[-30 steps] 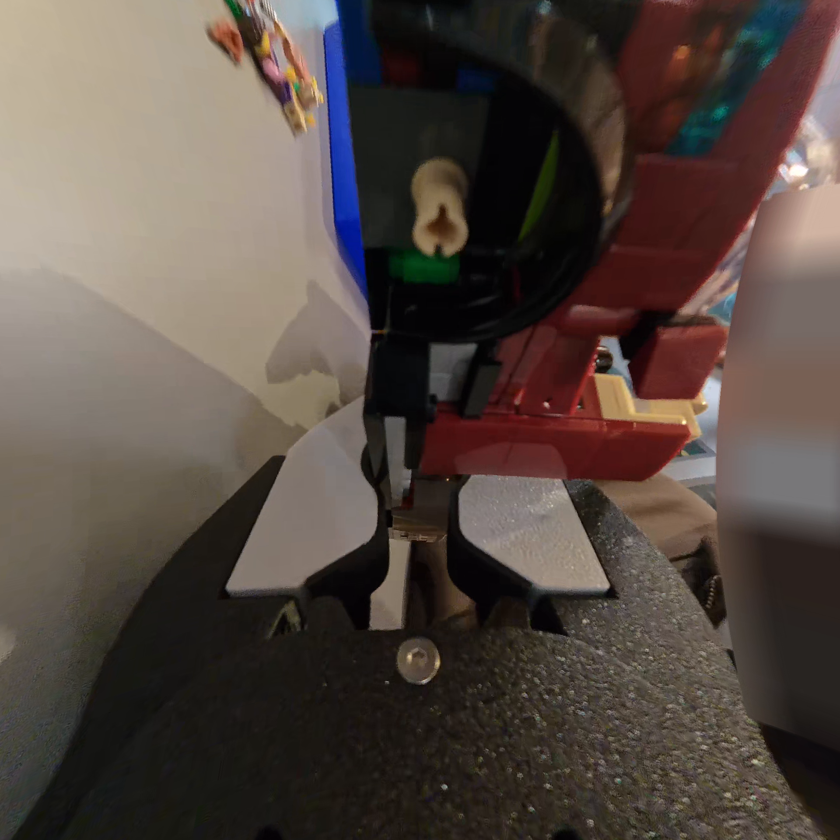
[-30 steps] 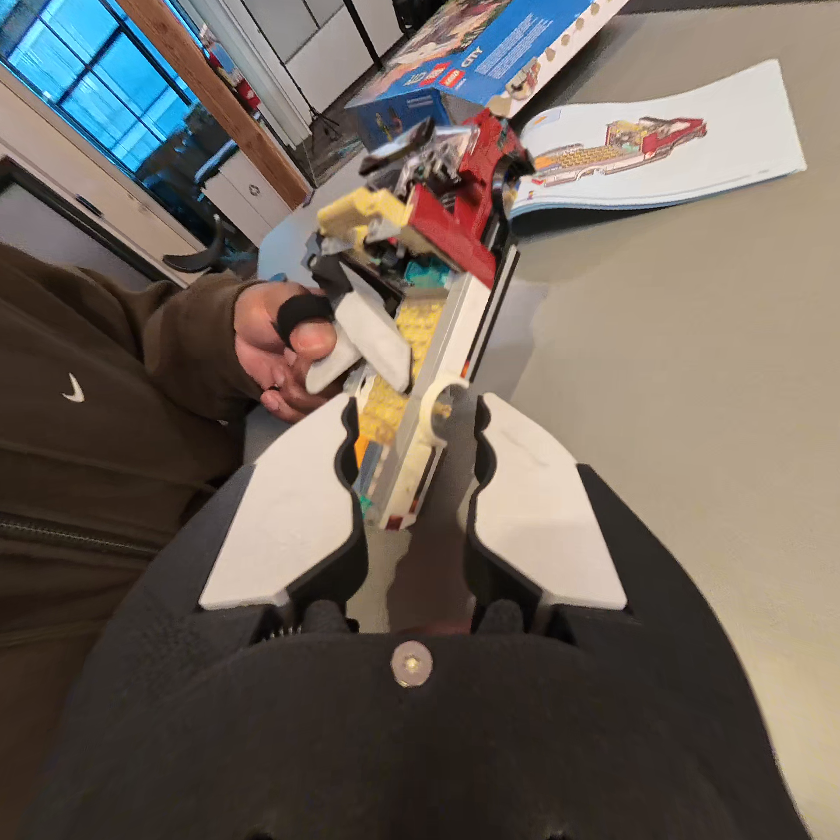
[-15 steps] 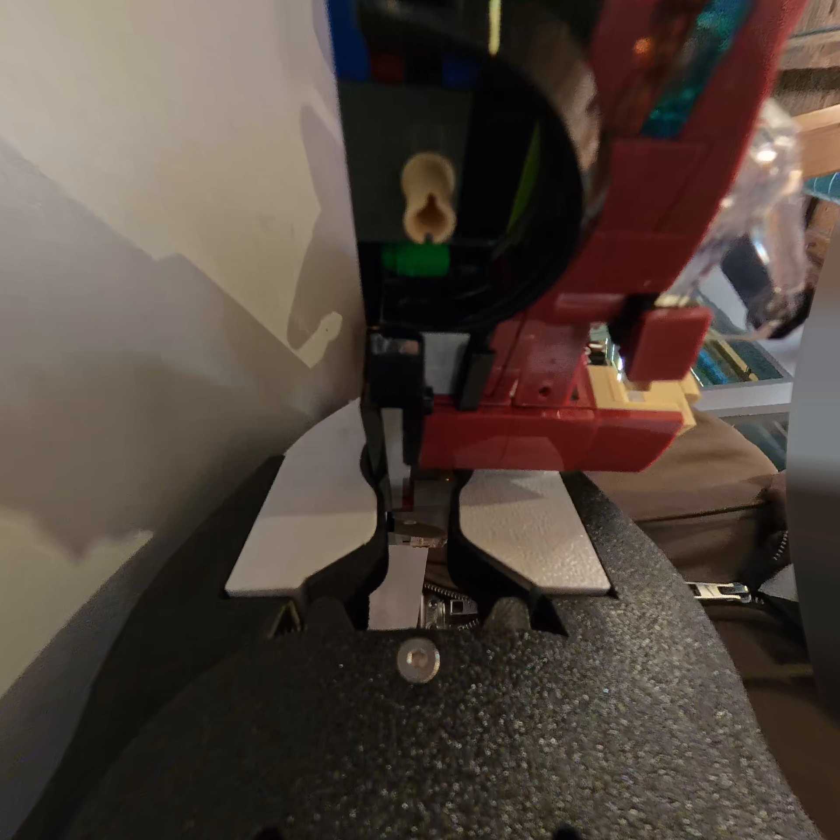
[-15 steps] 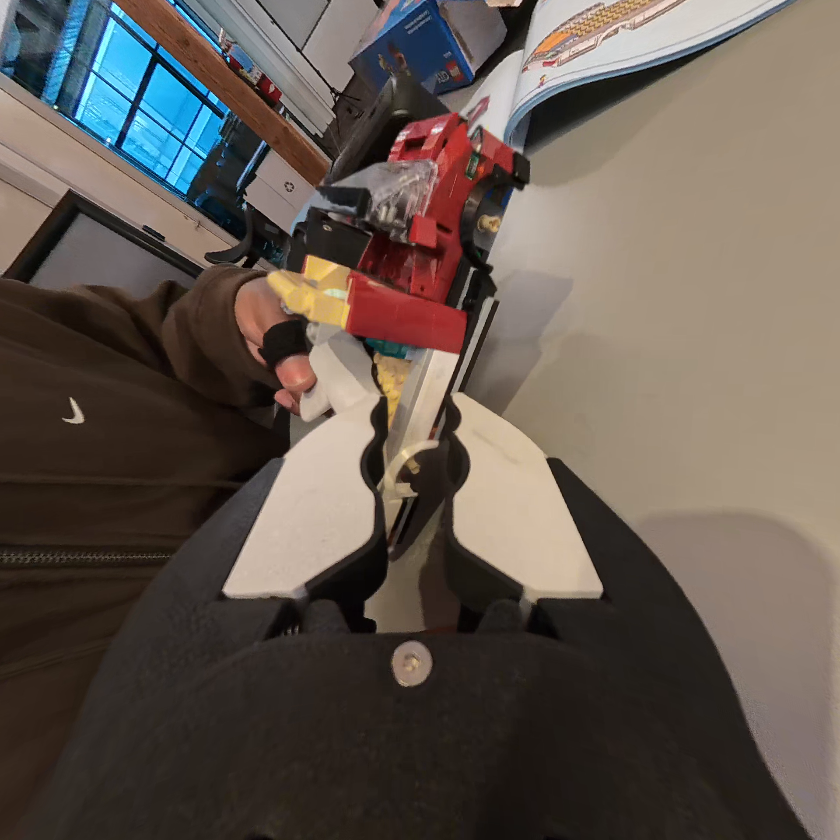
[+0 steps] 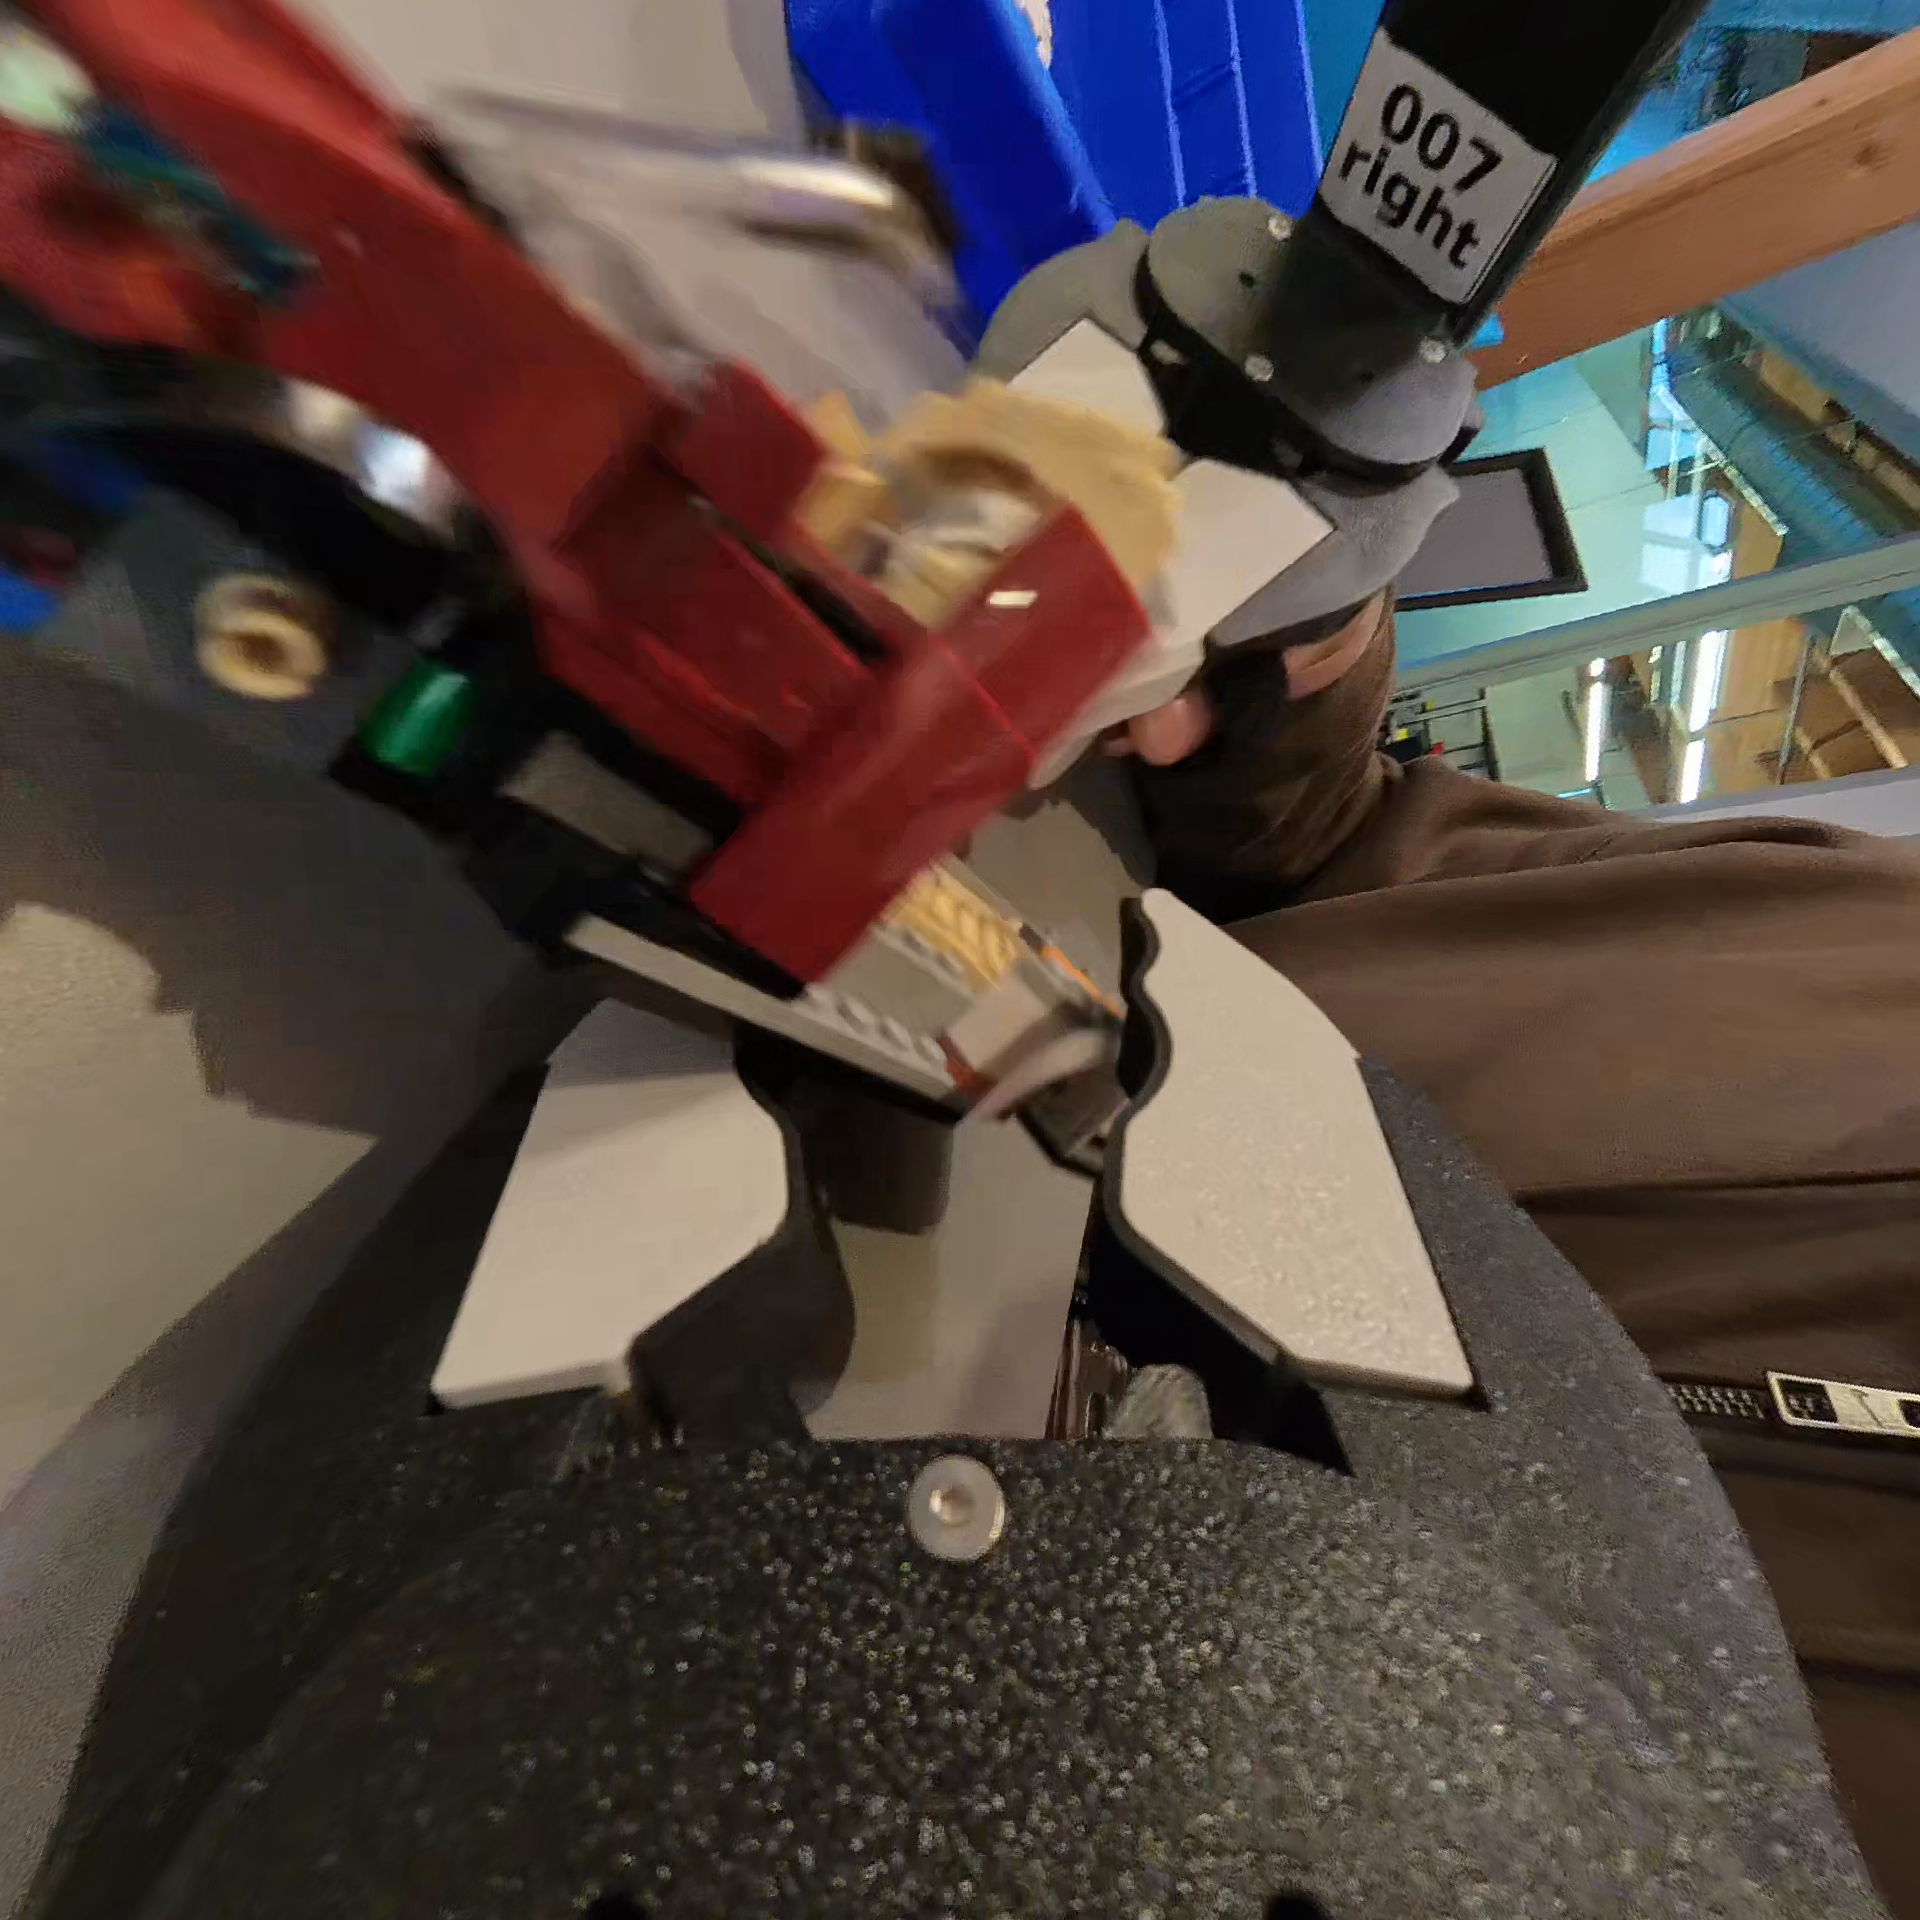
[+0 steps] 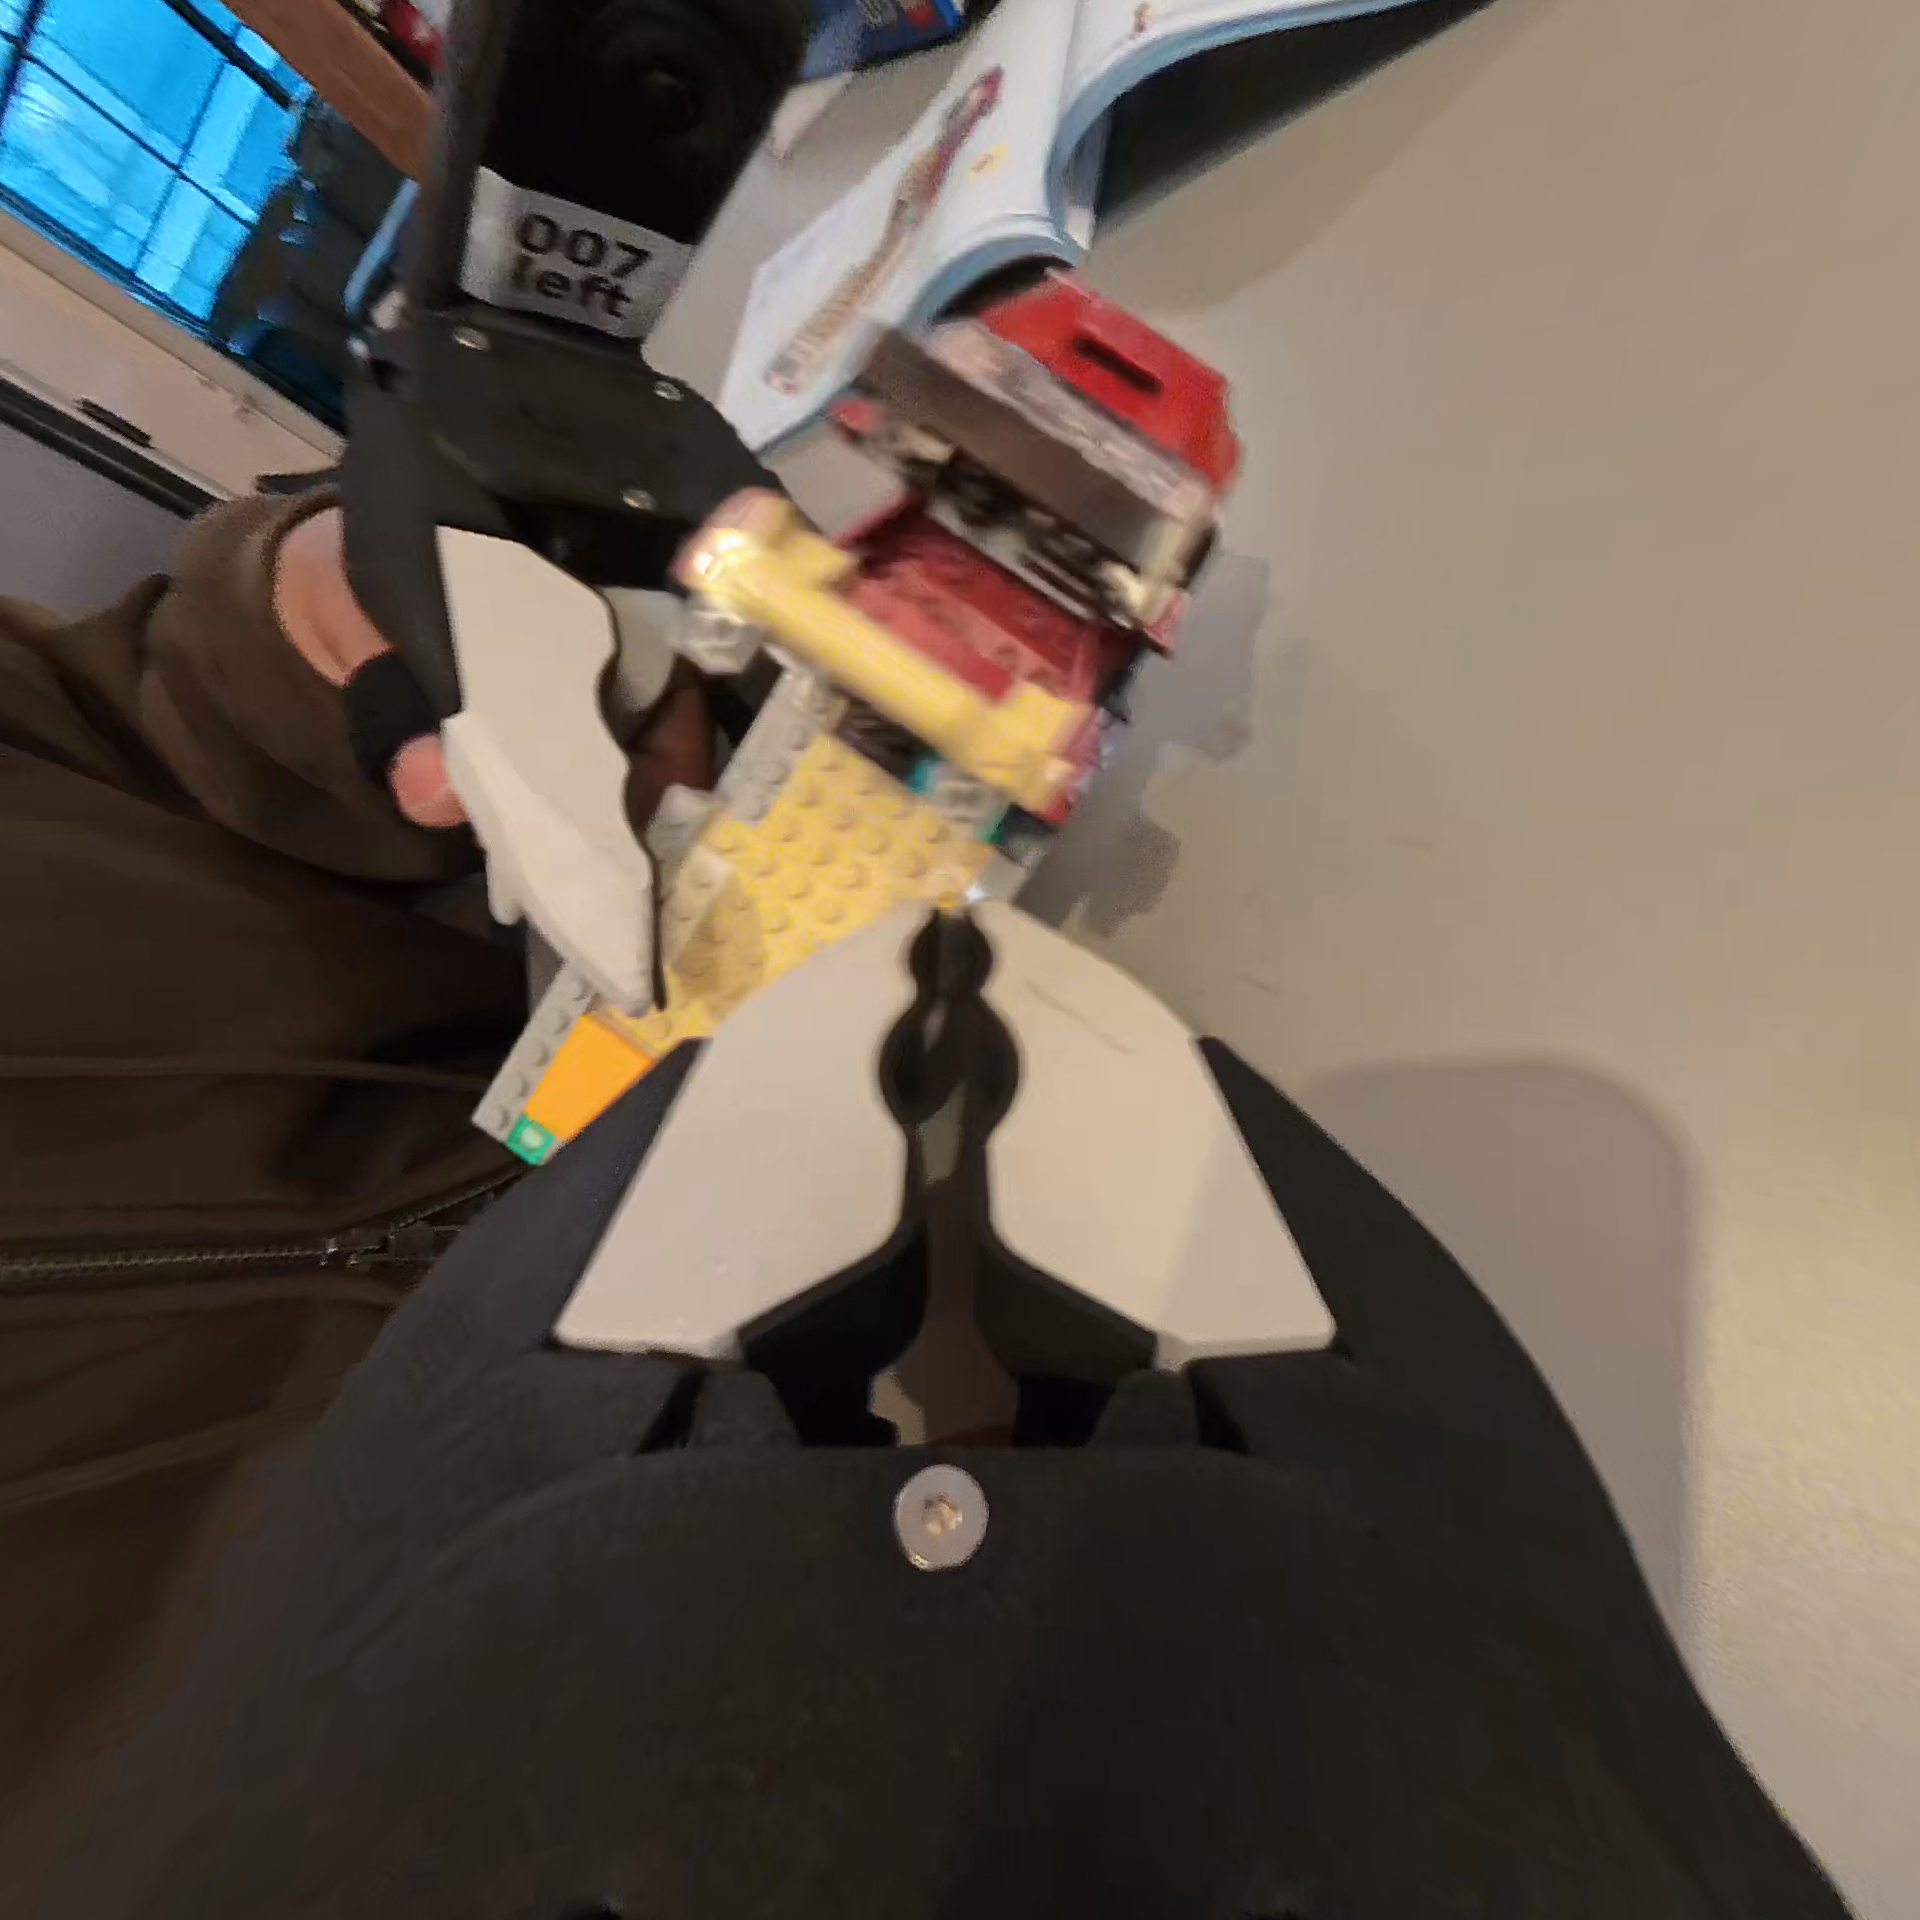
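Observation:
A brick model [image 5: 644,582] of red, grey, tan and yellow parts is off the table between both grippers, blurred. My left gripper [image 5: 956,997] is open wide. The model's grey plate end lies across its left finger and touches its right finger [image 5: 1247,1143], with no pads pressing on it. In the right wrist view the model [image 6: 831,852] shows its yellow studded plate, and a left finger [image 6: 561,831] touches that plate's edge. My right gripper [image 6: 951,925] is shut, its fingertips at the yellow plate's near corner. In the left wrist view its fingers [image 5: 1236,551] stand behind the model's red end.
The beige table [image 6: 1558,623] lies to the right. An open instruction booklet [image 6: 935,208] lies on it beyond the model. A blue box [image 5: 1039,125] stands behind. A person's hand [image 6: 416,769] and brown sleeve [image 5: 1558,987] are close on the grippers' side. Less than 4 cm separates the two grippers' tips.
My left jaws were shut on the model's plate edge and have opened wide. My right jaws, which straddled the plate, have closed fully. The model has swung and tilted, showing its studded face.

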### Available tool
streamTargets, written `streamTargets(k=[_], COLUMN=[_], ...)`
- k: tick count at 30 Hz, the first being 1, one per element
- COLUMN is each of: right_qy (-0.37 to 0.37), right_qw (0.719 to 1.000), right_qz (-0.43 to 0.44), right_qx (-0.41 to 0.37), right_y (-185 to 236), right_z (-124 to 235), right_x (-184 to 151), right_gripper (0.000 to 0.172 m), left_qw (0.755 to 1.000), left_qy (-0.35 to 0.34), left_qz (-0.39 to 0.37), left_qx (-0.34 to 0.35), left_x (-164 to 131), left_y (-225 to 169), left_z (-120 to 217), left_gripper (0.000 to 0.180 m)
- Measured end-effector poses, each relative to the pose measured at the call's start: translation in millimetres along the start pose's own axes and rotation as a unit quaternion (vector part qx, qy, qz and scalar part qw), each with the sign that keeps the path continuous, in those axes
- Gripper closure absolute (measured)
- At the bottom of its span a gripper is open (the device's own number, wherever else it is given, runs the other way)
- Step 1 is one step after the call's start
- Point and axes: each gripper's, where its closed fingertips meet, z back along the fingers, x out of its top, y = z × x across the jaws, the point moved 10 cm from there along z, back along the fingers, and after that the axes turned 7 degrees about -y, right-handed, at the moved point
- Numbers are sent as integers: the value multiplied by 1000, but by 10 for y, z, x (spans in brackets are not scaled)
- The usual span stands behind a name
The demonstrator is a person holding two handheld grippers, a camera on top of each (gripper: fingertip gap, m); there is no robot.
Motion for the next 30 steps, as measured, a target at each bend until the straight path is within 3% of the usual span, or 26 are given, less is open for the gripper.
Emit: streamTargets(k=[8, 15, 21, 23, 25, 30], right_qy=[-13, 2, 18, 20, 22, 25], right_qw=[999, 999, 998, 997, 996, 994], right_qz=[6, 11, 17, 23, 24, 25], right_qx=[-29, -50, -58, -73, -86, -105], right_y=[-22, 11, 75, 92, 95, 122], right_z=[46, -64, -235, -285, -324, -384], right_x=[22, 63, 107, 127, 145, 166], right_gripper=[171, 154, 153, 153, 157, 157], left_qw=[998, 992, 995, 996, 997, 994], left_qy=[7, 24, -9, -23, -46, -100], left_qz=[-47, -87, -67, -66, -58, -24], left_qx=[46, 89, 69, 58, 31, -31], left_x=[70, 94, 65, 51, 42, -2], left_y=[-2, -57, -15, -17, -7, 60], left_z=[104, 144, 210, 236, 269, 389], left_gripper=[102, 92, 90, 81, 70, 69])
